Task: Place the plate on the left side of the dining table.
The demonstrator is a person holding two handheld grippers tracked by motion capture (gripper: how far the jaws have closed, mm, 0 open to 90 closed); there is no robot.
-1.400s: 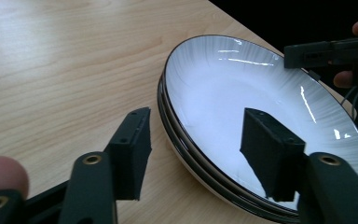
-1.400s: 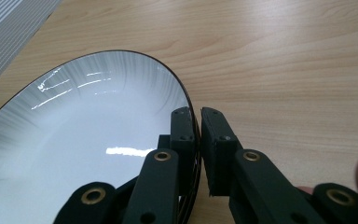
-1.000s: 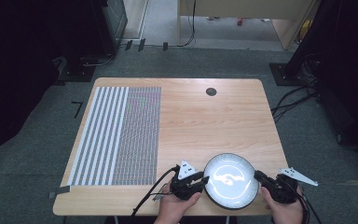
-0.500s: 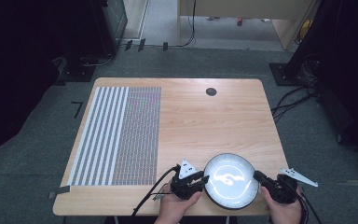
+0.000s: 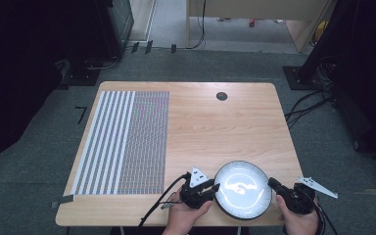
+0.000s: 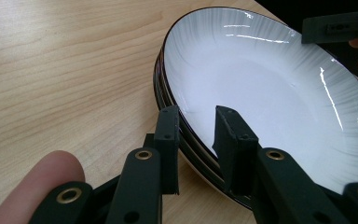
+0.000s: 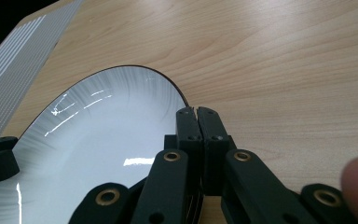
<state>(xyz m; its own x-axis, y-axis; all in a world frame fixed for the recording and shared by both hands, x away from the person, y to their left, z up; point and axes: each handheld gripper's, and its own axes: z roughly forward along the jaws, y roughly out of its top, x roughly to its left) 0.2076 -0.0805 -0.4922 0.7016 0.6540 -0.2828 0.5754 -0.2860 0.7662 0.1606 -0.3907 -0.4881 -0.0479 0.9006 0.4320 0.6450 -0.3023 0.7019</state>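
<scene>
One white plate (image 5: 241, 188) with a dark rim lay flat and face up at the near edge of the wooden table (image 5: 215, 122), round and so without a long axis; ridged dark edges under its rim in the left gripper view hinted at a stack, though that could not be settled. The left gripper (image 6: 196, 128) had its jaws spread astride the plate's left rim, one outside and one over the white face. The right gripper (image 7: 196, 122) had its jaws pressed together at the plate's right rim, and whether they pinched the rim was unclear.

plate (image 5: 241, 188) at table's (image 5: 225, 127) near edge; mat (image 5: 122, 142) left; claws flank it
</scene>
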